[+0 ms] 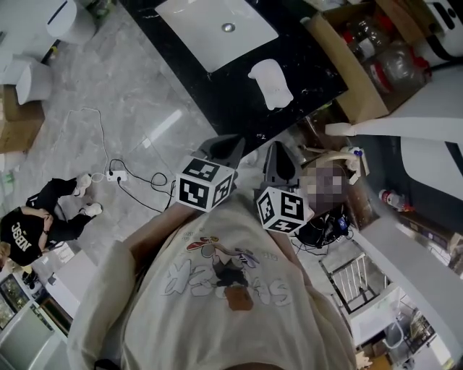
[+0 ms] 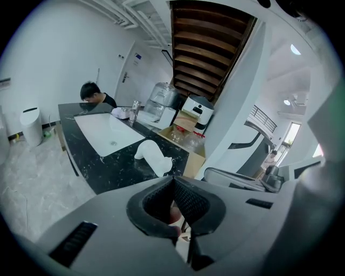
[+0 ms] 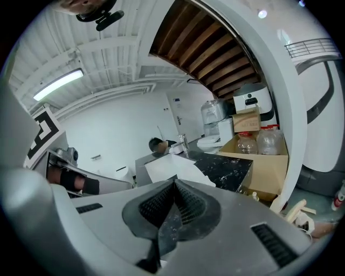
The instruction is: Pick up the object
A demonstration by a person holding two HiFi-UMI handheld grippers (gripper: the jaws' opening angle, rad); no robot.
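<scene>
Black counter and grey floor

A black, white-veined stone counter (image 1: 224,101) carries a white rectangular sink basin (image 1: 195,22) sunk into its top, with a small round metal drain (image 1: 228,27) at the middle. A white, rounded, soft-looking object (image 1: 270,83) lies on its side on the bare black stone just beside the basin – apart from it, near the counter's edge. Around the counter runs a pale grey marbled tile floor (image 1: 137,101). On it lie a white power strip (image 1: 114,175) and a thin black cable (image 1: 141,194) looping away from the strip – and a white bin (image 1: 65,18) stands well apart from both.
</scene>
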